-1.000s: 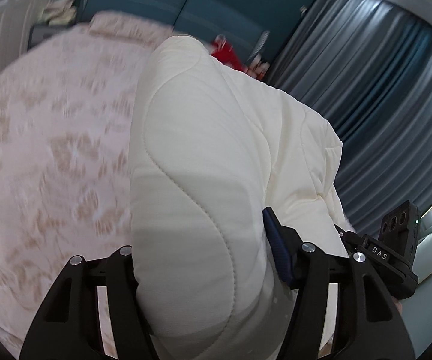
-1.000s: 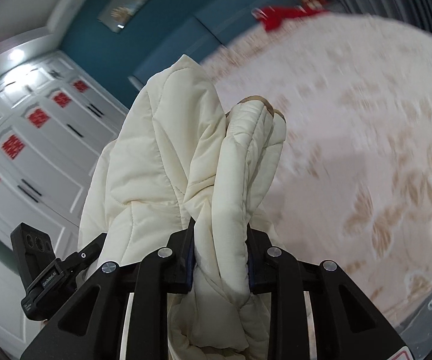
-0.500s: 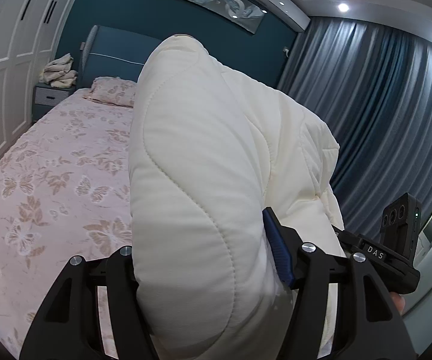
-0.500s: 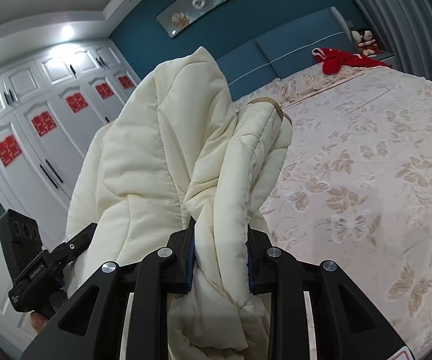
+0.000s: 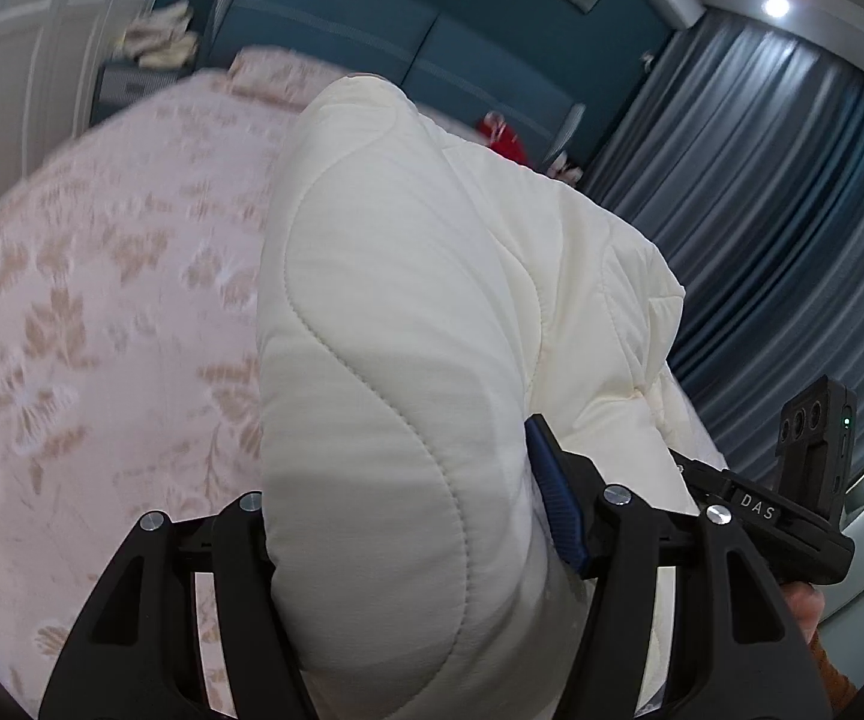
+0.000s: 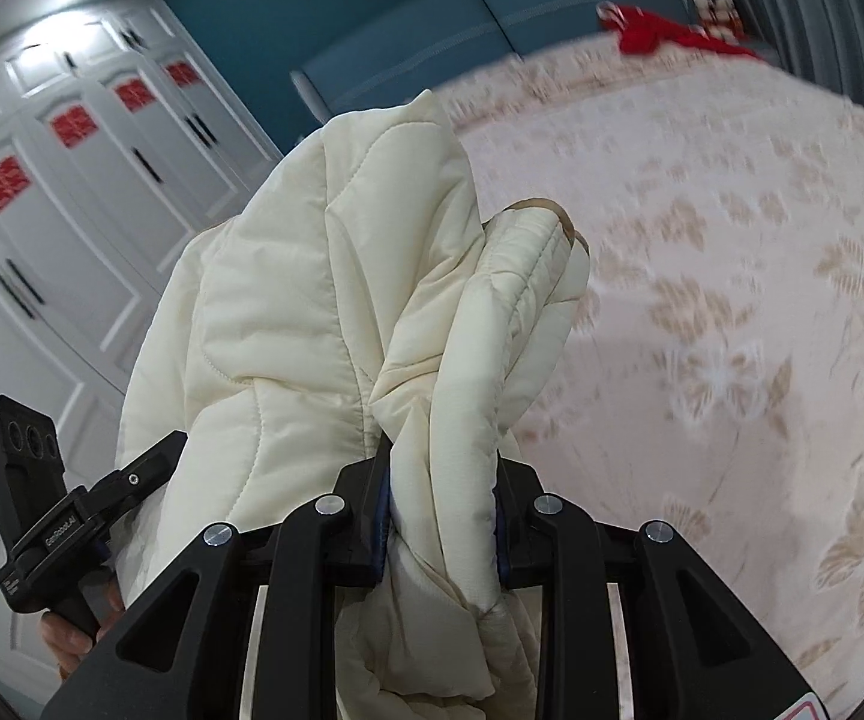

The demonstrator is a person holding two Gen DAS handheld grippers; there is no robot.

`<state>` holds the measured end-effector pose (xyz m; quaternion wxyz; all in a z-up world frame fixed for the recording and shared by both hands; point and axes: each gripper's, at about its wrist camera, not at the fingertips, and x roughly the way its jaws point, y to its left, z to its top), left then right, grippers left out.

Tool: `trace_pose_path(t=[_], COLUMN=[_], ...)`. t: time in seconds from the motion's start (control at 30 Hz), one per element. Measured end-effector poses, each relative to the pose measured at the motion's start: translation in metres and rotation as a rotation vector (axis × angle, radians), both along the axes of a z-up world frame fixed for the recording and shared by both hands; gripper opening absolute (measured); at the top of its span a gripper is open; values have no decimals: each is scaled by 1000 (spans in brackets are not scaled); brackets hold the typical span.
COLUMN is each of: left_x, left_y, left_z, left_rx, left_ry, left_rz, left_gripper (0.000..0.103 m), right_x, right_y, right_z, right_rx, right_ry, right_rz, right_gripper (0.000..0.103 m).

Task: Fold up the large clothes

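Observation:
A cream quilted puffer jacket [image 5: 420,312] is held up in the air over the bed by both grippers. My left gripper [image 5: 408,516] is shut on a thick padded part of it, which bulges between the jaws and hides the left fingertip. My right gripper [image 6: 441,504] is shut on a bunched fold of the same jacket [image 6: 336,300], with a cuffed sleeve end [image 6: 534,252] sticking up beside it. Each gripper shows in the other's view: the right one [image 5: 816,480] and the left one [image 6: 42,498].
The bed with a pink floral cover [image 5: 90,324] lies below and ahead [image 6: 732,312]. A teal headboard [image 5: 336,18], a red garment [image 6: 660,30] near the pillows, grey-blue curtains [image 5: 792,210] and white wardrobes [image 6: 72,192] surround it. A nightstand with folded cloths [image 5: 156,54] stands by the headboard.
Both views have tilted downward toward the bed, which is now blurred by motion. The jacket stays clamped in both grippers the same way.

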<state>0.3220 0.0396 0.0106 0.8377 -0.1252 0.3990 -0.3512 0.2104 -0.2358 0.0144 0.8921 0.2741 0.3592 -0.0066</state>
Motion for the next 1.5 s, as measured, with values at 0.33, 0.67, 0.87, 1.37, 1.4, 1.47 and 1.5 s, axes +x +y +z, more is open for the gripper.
trace_pose_path(t=[0.33, 0.67, 0.87, 1.37, 1.4, 1.47, 1.5], left_x=[24, 33, 22, -55, -57, -64, -66], left_y=[-5, 9, 0, -17, -18, -20, -21], left_z=[-95, -145, -135, -34, -33, -34, -35], left_rx=[70, 54, 186, 472, 480, 502, 514], left_ry=[141, 230, 180, 12, 13, 20, 22], left_rz=[26, 104, 177, 339, 339, 343, 344], left_gripper=[59, 68, 85, 88, 88, 88, 88], right_x=[35, 54, 51, -11, -11, -12, -12], right_y=[-2, 4, -4, 48, 52, 60, 63], right_z=[-97, -132, -142, -30, -29, -29, -31], right_rx=[37, 15, 34, -264, -272, -309, -331], right_ry=[171, 210, 239, 116, 118, 131, 138], right_rz=[-16, 3, -39, 104, 118, 135, 138], right_gripper=[25, 31, 50, 12, 9, 5, 5])
